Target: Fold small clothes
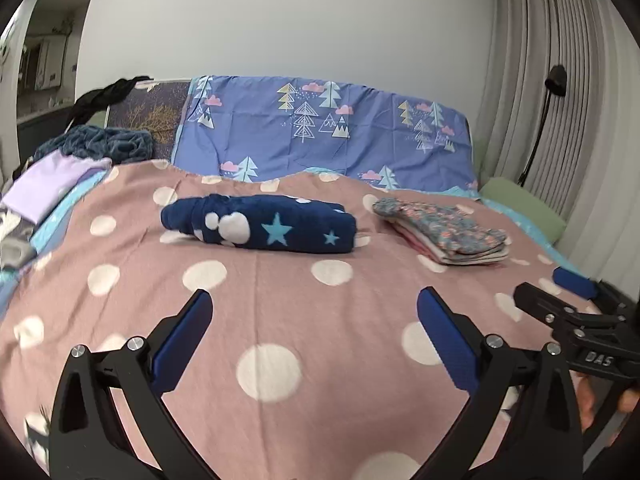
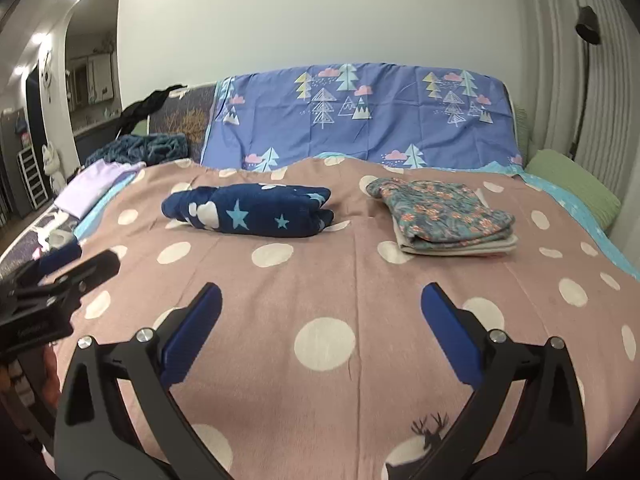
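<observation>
A folded navy fleece garment with stars (image 1: pixel 260 226) (image 2: pixel 248 212) lies in the middle of the pink dotted blanket (image 1: pixel 280 320) (image 2: pixel 360 288). To its right sits a stack of folded clothes topped by a floral piece (image 1: pixel 444 232) (image 2: pixel 444 214). My left gripper (image 1: pixel 314 300) is open and empty, above the blanket's near part. My right gripper (image 2: pixel 320 294) is also open and empty, beside it on the right; it shows at the right edge of the left wrist view (image 1: pixel 576 300). The left gripper shows at the left edge of the right wrist view (image 2: pixel 76 264).
A lilac garment (image 1: pixel 52 184) (image 2: pixel 92 186) and a dark teal blanket (image 1: pixel 104 144) (image 2: pixel 140 148) lie at the bed's far left. A blue tree-print sheet (image 1: pixel 320 128) (image 2: pixel 360 120) covers the headboard. A green pillow (image 2: pixel 572 184) and a floor lamp (image 2: pixel 586 40) stand by the curtains on the right.
</observation>
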A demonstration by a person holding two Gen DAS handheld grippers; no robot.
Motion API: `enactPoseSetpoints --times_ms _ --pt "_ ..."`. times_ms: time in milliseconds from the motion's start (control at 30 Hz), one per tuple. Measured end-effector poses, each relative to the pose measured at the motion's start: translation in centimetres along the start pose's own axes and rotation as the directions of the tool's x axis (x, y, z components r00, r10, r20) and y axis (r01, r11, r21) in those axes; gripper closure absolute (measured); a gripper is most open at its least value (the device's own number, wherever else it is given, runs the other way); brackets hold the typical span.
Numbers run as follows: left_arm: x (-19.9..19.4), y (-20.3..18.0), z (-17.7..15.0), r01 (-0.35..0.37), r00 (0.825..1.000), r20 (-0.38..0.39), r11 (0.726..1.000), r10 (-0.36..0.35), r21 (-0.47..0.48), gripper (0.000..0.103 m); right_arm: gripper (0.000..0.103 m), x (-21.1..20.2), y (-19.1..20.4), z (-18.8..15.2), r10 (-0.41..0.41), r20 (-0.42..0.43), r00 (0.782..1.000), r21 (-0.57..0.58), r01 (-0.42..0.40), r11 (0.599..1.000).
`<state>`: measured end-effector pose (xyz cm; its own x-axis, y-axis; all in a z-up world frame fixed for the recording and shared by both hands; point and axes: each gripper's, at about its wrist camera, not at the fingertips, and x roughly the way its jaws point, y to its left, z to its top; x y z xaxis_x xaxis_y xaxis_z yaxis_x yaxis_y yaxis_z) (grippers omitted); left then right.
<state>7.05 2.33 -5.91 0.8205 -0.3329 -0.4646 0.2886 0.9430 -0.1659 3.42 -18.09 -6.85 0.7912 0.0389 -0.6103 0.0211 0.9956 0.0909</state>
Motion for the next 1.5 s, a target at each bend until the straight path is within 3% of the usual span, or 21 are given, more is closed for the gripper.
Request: enactPoseSetpoints --times_ms 100,200,400,567,1500 --pt "-1.3 -0.6 -0.4 0.027 0.999 -0.019 0.998 -0.028 -0.051 0.001 0.002 -1.1 -0.8 -0.4 -0.001 0.006 1.0 0.034 0.001 0.999" --pt "-2.4 -1.4 -0.8 0.055 0.998 0.009 0.997 -0.054 -0.048 0.001 0.002 -1.8 -1.1 -0.7 -0.012 0.01 1.0 0.035 0.012 0.999" --pt "-3.8 -2.9 -1.3 -0.092 0.995 0.047 0.996 0.092 0.005 0.001 0.002 -3.6 -0.9 -1.1 -0.029 0.04 0.999 0.012 0.029 1.0" --pt "-4.1 -3.9 -1.7 -0.136 0.99 0.045 0.988 0.133 0.069 0.001 0.002 -4.1 -0.9 -1.4 -0.029 0.039 0.999 0.022 0.029 0.999" --pt "-4.1 -4.5 -2.8 -0.178 0.983 0.056 0.979 0.174 0.097 0.001 0.002 -3.8 -0.1 -2.3 -0.064 0.036 0.997 -0.019 0.065 0.998"
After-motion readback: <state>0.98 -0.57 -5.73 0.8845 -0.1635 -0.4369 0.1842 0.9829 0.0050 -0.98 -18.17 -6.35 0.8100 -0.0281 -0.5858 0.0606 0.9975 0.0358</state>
